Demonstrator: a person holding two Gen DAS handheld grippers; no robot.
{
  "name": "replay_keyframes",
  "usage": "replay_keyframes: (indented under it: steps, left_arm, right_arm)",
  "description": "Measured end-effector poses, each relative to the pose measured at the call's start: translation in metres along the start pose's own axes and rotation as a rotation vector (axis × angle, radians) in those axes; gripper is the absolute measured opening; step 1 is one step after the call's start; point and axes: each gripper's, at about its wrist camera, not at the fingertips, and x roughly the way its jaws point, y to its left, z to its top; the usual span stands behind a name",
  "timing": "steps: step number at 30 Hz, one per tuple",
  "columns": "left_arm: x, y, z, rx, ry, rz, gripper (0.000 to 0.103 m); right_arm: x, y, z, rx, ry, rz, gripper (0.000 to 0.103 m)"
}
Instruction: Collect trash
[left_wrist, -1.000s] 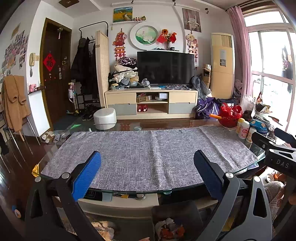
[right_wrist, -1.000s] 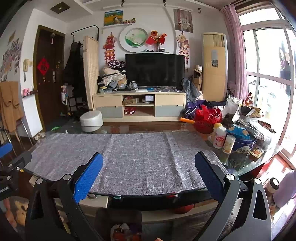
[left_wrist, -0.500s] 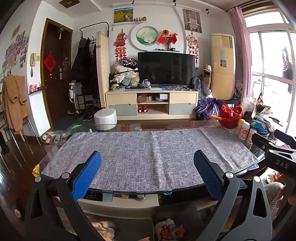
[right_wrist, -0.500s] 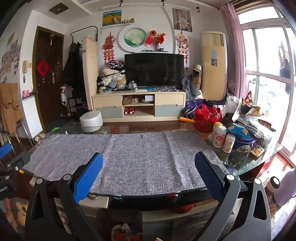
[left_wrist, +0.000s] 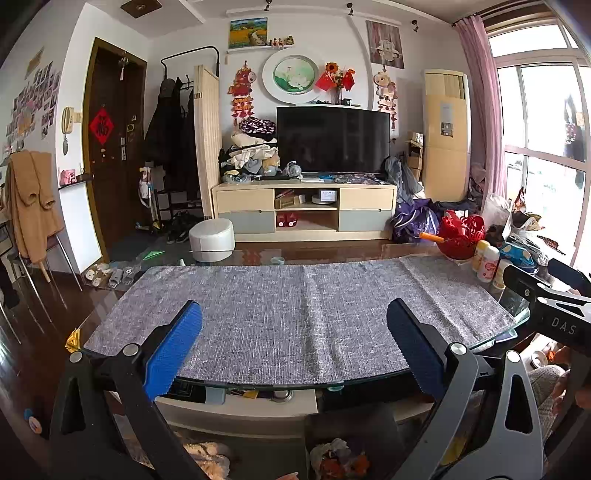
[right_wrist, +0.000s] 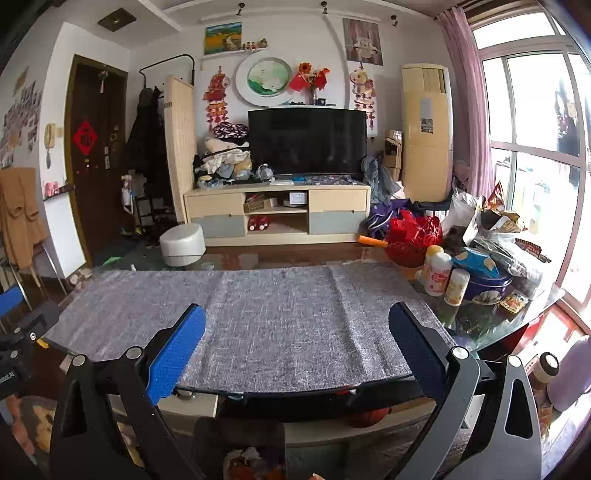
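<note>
Grey cloth (left_wrist: 295, 314) bare btwn 2 wide-open tongs (left_wrist: 295, 347), (right_wrist: 295, 347).

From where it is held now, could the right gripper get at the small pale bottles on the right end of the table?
Probably yes. The right gripper is open and holds nothing, and the bottles stand on bare glass just past the grey cloth, ahead and to its right, with nothing between. The blue tin crowds them from the right.

White-walled living room: dark television (left_wrist: 333, 139) above pale cabinet (left_wrist: 306, 211), brown door (left_wrist: 110, 147), bright window (right_wrist: 535, 122).
</note>
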Motion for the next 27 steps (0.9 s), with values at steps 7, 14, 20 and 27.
replay_keyframes:
  steps: [7,14,20,27]
  left_arm:
    - [-0.0002,0.0026,0.0031,-0.011,0.001,0.006,0.095]
    - [-0.0011,0.0016,0.0034,-0.005,-0.001,0.014,0.095]
    - [-0.0004,0.0012,0.0043,-0.002,0.001,0.011,0.095]
    - [0.0008,-0.0002,0.0040,-0.006,0.007,0.011,0.095]
  right_arm:
    - [0.0006,-0.0002,0.0007,0.006,0.009,0.000,0.100]
    - [-0.0024,0.0017,-0.0001,0.004,0.004,-0.002,0.100]
    - [-0.0022,0.0024,-0.0001,0.009,0.008,-0.003,0.100]
    - [-0.0006,0.0010,0.0001,0.009,0.009,-0.003,0.100]
